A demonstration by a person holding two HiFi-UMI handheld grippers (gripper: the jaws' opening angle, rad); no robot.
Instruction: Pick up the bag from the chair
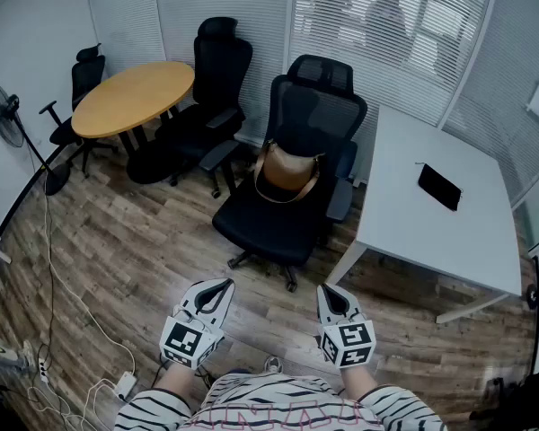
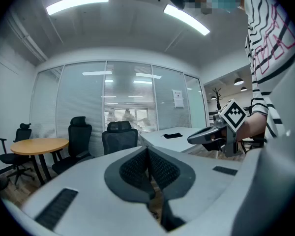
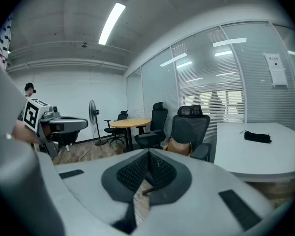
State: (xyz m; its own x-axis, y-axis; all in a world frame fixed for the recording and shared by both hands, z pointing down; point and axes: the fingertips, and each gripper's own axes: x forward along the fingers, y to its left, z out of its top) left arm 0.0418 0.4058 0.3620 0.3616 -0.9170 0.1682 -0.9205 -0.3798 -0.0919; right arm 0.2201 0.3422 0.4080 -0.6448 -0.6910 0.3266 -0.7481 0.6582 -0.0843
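Head view: the brown bag [image 1: 287,174] sat at the back edge of the chair [image 1: 274,227] seat, against the backrest.
Left gripper [image 1: 221,285]: jaws pressed together, empty, well apart from the bag.
Right gripper [image 1: 329,291]: jaws pressed together, empty, beside the left.
Table [image 1: 404,232]: white, just right of the chair; black case [image 1: 439,187] near its far edge.

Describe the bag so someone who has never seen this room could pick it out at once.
Start at the white table on the right of the head view; the black mesh office chair stands beside its left edge. On that chair's seat, leaning on the backrest, sits the bag. It is tan-brown with a darker strap, the only brown thing on any of the black chairs.
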